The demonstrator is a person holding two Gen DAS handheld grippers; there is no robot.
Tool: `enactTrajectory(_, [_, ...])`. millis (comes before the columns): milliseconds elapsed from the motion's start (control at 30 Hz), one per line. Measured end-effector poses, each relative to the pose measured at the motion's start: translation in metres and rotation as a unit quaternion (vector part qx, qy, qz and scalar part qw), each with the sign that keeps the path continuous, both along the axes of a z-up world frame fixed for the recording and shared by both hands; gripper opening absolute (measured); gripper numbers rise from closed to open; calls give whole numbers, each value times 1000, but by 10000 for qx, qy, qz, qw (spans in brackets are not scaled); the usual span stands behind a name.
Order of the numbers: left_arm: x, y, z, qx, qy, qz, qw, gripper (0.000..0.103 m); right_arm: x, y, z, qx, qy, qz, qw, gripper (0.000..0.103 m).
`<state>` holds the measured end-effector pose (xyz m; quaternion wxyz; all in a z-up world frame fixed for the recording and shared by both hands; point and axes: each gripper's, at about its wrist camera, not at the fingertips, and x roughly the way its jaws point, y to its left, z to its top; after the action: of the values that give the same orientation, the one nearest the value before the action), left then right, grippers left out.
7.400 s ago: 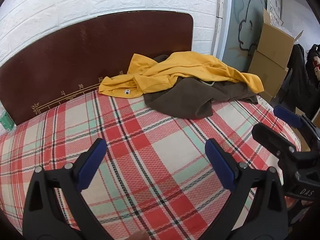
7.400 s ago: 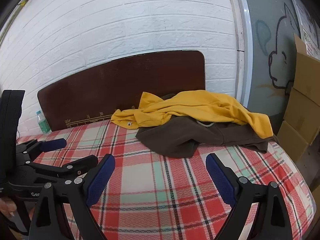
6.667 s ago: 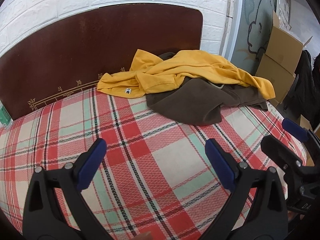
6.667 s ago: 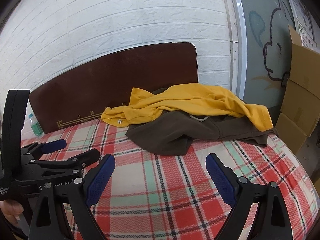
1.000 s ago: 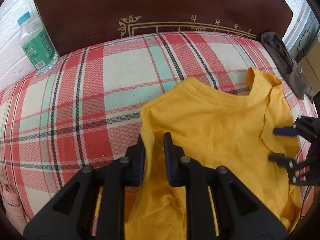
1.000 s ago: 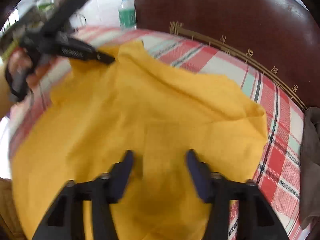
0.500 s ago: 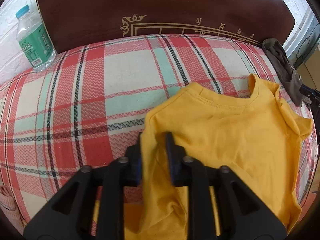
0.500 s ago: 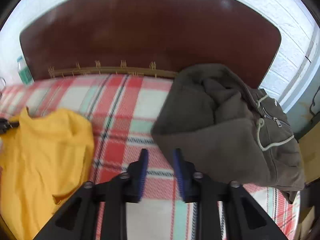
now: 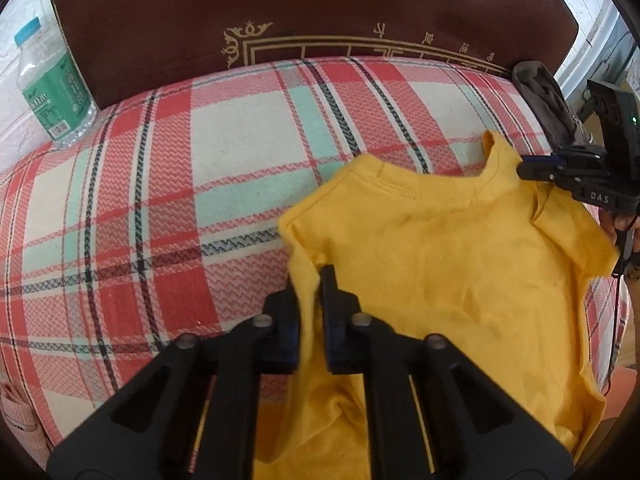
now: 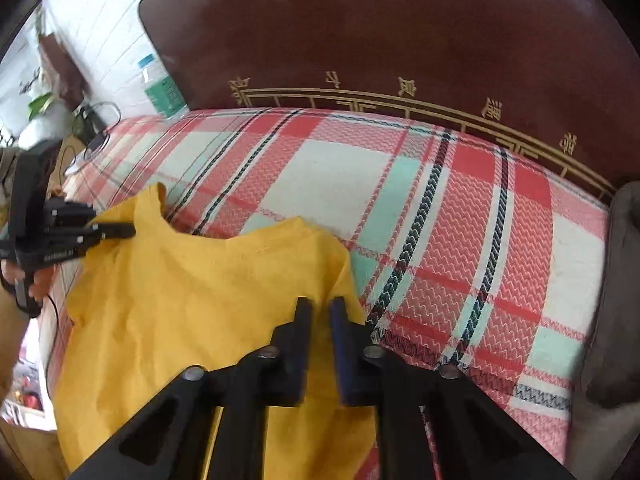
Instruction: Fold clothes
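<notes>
Left gripper and right gripper each pinch 1 shoulder of the yellow T-shirt, fabric clamped between the fingers.

Both wrist views close over yellow shirt, facing headboard.

Plaid-covered bed, yellow shirt and brown garment on it, bottle at its corner.

A plaid bedsheet in red, white and mint covers the bed. A dark brown headboard with gold trim stands behind; a green-labelled water bottle stands at its left end.
</notes>
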<state>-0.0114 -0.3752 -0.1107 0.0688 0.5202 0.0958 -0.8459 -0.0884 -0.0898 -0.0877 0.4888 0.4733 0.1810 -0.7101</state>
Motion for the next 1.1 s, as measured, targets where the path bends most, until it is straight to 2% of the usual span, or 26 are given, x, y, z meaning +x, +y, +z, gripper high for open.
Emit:
enactTrajectory(67, [-3,-4,11,-13,149,121,9998,6,-1,5,14,-122,175,-40,9998,5])
enactTrajectory(167, [-11,-8,34,-78,446,286,9986,6,-14,20,49,-557,588,-442,9957,2])
enactTrajectory(233, [-19,-6,47,-145,625,327,9974,7,-27,23,65,-720,657,-711,9927,3])
enactTrajectory(300, [-28,-2,44,-159,556,322,9978,7,-33,22,72,-719,518,-804,9928,8])
enactTrajectory(367, [-35,-1,35,-158,426,324,9984,7,-28,19,68,-615,257,-690,9954,29])
enactTrajectory(400, [-35,-1,28,-150,353,329,9987,7,-17,20,64,-566,285,-555,9964,57])
enactTrajectory(433, [-36,-2,21,-143,279,333,9990,7,-7,21,59,-503,319,-420,9973,78])
enactTrajectory(467, [-35,-3,13,-139,182,343,9991,7,1,19,50,-330,401,-287,9982,80])
enactTrajectory(500, [-34,-6,7,-133,88,363,9992,7,9,16,41,-150,461,-166,9987,80])
enactTrajectory(567, [-29,-12,2,-56,4,434,9990,7,12,8,12,310,236,-127,9992,81])
enactTrajectory(600, [-26,-15,2,10,5,455,9990,7,13,5,-1,511,110,-109,9986,78])
enactTrajectory(633, [-23,-18,2,71,19,477,9988,7,12,8,-9,477,-78,-102,9988,66])
enactTrajectory(667, [-21,-20,4,107,44,499,9987,7,12,10,-6,362,10,-79,9993,52])
enactTrajectory(700, [-19,-21,7,123,77,521,9985,7,11,12,-2,250,88,-66,9996,4])
enactTrajectory(767, [-15,-22,22,72,270,625,9977,7,3,12,7,57,101,-192,9997,6])
enactTrajectory(833, [-14,-22,40,-29,595,674,9959,7,-2,14,30,-261,416,-265,9984,6])
enactTrajectory(900, [-16,-24,53,-92,844,800,9932,7,-12,15,43,-490,526,-547,9959,6])
enactTrajectory(933, [-18,-27,51,-83,779,889,9929,9,-20,17,43,-600,430,-734,9946,8])
enactTrajectory(967, [-20,-30,45,-82,612,991,9932,19,-28,18,42,-679,325,-921,9929,15])
enactTrajectory(1000, [-23,-34,39,-82,444,1093,9930,33,-34,17,32,-506,166,-1108,9924,36])
enactTrajectory(1033, [-23,-36,35,-134,330,1187,9923,37,-36,17,23,-243,123,-1298,9912,52])
enactTrajectory(1067, [-17,-36,34,-143,357,1229,9917,38,-38,18,13,-14,78,-1472,9891,52])
enactTrajectory(1100, [-7,-37,35,-83,464,1232,9913,39,-34,26,10,-56,19,-1528,9882,52])
